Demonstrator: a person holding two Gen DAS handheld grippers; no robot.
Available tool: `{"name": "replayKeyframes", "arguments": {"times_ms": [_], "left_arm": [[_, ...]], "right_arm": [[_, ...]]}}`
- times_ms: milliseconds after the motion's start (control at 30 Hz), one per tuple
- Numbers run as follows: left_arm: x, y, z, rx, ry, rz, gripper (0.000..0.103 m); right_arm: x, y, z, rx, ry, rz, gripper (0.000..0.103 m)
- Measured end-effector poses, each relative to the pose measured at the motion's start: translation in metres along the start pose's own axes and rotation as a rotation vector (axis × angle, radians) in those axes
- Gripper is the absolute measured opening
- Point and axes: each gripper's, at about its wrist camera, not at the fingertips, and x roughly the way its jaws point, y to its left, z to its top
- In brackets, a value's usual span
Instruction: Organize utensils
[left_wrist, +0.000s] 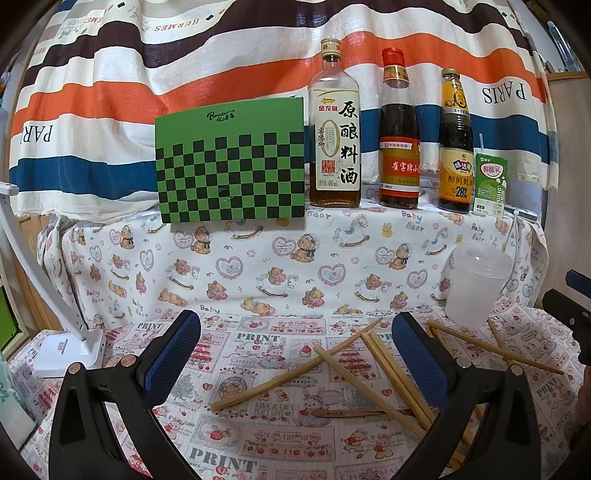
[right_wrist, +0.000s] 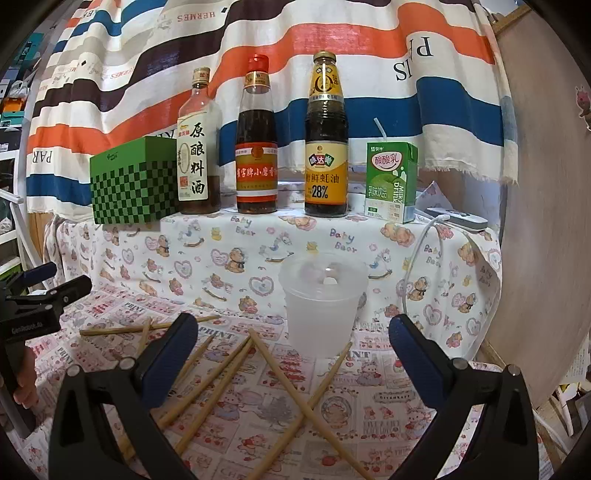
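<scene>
Several bamboo chopsticks (left_wrist: 295, 373) lie scattered and crossed on the printed tablecloth; they also show in the right wrist view (right_wrist: 291, 387). A translucent plastic cup (left_wrist: 476, 284) stands upright behind them, empty as far as I can see, also seen in the right wrist view (right_wrist: 321, 302). My left gripper (left_wrist: 295, 354) is open above the chopsticks, holding nothing. My right gripper (right_wrist: 295, 354) is open and empty, just in front of the cup, over the crossed chopsticks. The right gripper shows at the left view's right edge (left_wrist: 569, 306).
On a raised shelf at the back stand a green checkered box (left_wrist: 231, 162), three sauce bottles (left_wrist: 399, 133) and a green milk carton (left_wrist: 489, 184). A white lamp base (left_wrist: 70, 350) sits at left. A white device with a cable (right_wrist: 458, 219) lies at right.
</scene>
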Motion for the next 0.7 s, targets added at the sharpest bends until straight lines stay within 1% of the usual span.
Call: {"name": "replayKeyframes", "arguments": {"times_ms": [700], "left_arm": [[-0.0004, 0.0008, -0.0003, 0.001, -0.002, 0.001, 0.103]], "right_arm": [[0.0002, 0.0005, 0.001, 0.0, 0.003, 0.0, 0.103]]}}
